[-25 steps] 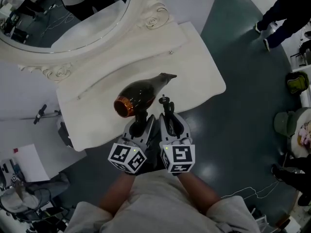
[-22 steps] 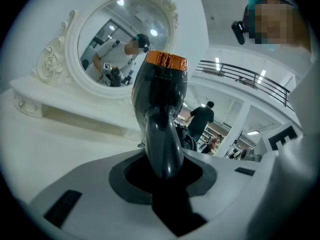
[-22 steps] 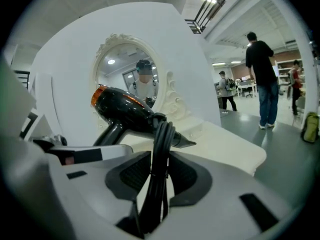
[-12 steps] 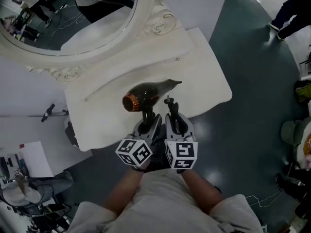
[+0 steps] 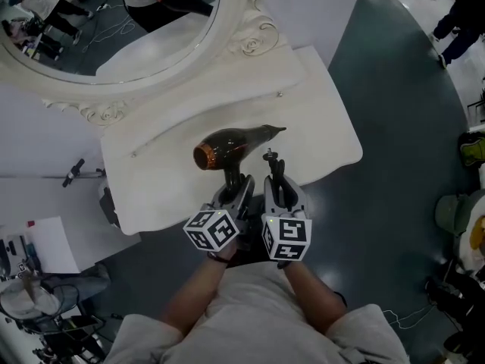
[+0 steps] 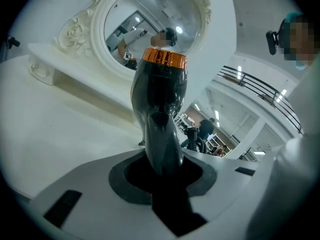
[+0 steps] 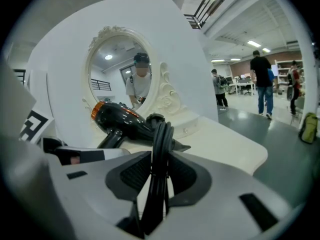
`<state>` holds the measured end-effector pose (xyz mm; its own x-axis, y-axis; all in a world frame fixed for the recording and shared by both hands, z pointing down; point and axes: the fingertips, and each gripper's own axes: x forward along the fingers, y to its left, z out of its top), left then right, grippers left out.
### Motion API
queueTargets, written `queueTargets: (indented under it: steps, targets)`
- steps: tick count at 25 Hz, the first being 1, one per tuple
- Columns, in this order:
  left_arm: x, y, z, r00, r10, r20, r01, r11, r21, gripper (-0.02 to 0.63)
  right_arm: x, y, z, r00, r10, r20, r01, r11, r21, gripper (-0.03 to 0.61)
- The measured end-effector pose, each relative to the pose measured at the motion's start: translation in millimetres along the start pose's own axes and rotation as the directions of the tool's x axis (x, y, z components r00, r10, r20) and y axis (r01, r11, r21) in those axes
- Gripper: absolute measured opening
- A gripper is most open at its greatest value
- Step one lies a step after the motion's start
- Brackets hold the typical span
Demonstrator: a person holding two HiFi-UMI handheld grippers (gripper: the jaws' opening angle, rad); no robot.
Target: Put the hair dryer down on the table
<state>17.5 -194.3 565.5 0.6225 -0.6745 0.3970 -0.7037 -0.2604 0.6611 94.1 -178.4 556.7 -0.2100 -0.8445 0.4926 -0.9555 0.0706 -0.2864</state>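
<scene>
Gripping one black hair dryer (image 5: 227, 147) by its handle in the left gripper (image 5: 231, 190), jaws clamped narrow, over the front half of the single white table (image 5: 318, 127) below one oval mirror (image 5: 114, 21). Pinching one bundled black cord (image 5: 271, 165) in the right gripper (image 5: 276, 180), just beside the left. Two grippers, both full.

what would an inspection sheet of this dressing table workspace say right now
Surface: white dressing table top, clean.
Job's things: glossy black hair dryer with copper ring, held over the table, not yet released.
Clutter: nothing seen.
Grippers: left gripper fingers clamp the dryer's handle; right gripper fingers clamp the bundled black power cord.
Cables: that cord only.
Surroundings: oval mirror in carved white frame, grey floor, people in the background.
</scene>
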Motion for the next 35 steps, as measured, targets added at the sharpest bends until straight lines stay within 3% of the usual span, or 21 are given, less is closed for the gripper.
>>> queueTargets:
  steps: [14,20,35]
  targets:
    - [36,29,-13,0.986,0.081,-0.148,-0.091,0.994,-0.067,0.112,11,-38,9,0.997,-0.079,-0.002,0.079,0.997,0.023,0.106]
    - [50,34,-25,0.97,0.098,-0.222,-0.109,0.993,-0.038,0.11,20,-48,4,0.995,-0.097,-0.022,0.098,0.995,0.033,0.101]
    - [70,51,-34,0.944,0.149,-0.293,-0.16,0.987,-0.015,0.107,37,-57,-2,0.993,-0.104,-0.061,0.106,0.994,0.029,0.1]
